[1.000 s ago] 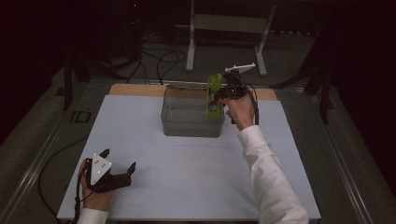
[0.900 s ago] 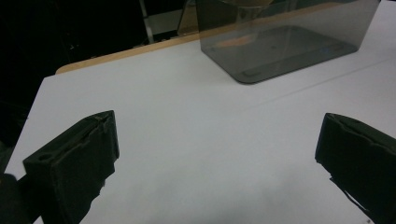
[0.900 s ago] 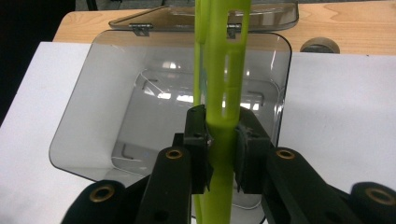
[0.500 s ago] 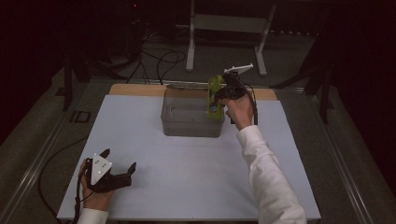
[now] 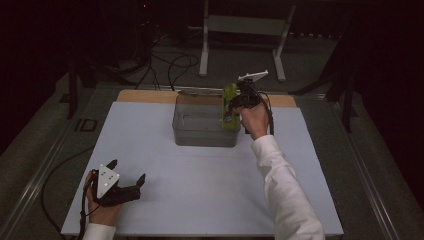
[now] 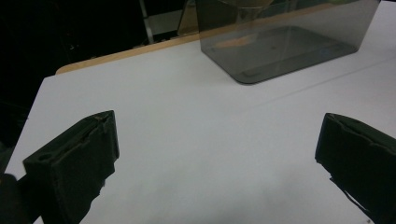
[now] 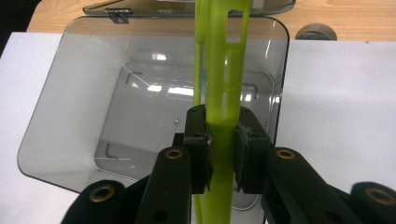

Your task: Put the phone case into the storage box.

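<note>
A white, matte tabletop (image 5: 200,185) fills the middle of the high view, with a strip of bare light wood (image 5: 145,96) showing along its far edge. The room around it is dark: a grey floor, loose black cables (image 5: 170,67) lying behind the table, and the pale metal legs of a stand (image 5: 205,45) farther back.

Near the far edge stands a smoky grey, see-through plastic bin (image 5: 200,127), rectangular with rounded corners and smooth, glossy walls; its inside is bare in the right gripper view (image 7: 140,107). Behind it on the wood lies a flat, clear lid (image 7: 154,6) with a small latch.

The right gripper (image 5: 235,102), held in a hand (image 5: 255,119) with a white sleeve, is over the bin's right end. Its black jaws are pinching a lime-green plastic piece (image 7: 219,93), thin and flat with long slots cut through it, held on edge and upright over the bin's right part, above the open top (image 5: 229,106). What exactly the piece is I cannot tell.

The left gripper (image 5: 127,182) rests low at the near left of the tabletop, well apart from the bin, a grey three-cornered plate on top. Its jaws are spread wide with nothing but white surface between them (image 6: 215,154).
</note>
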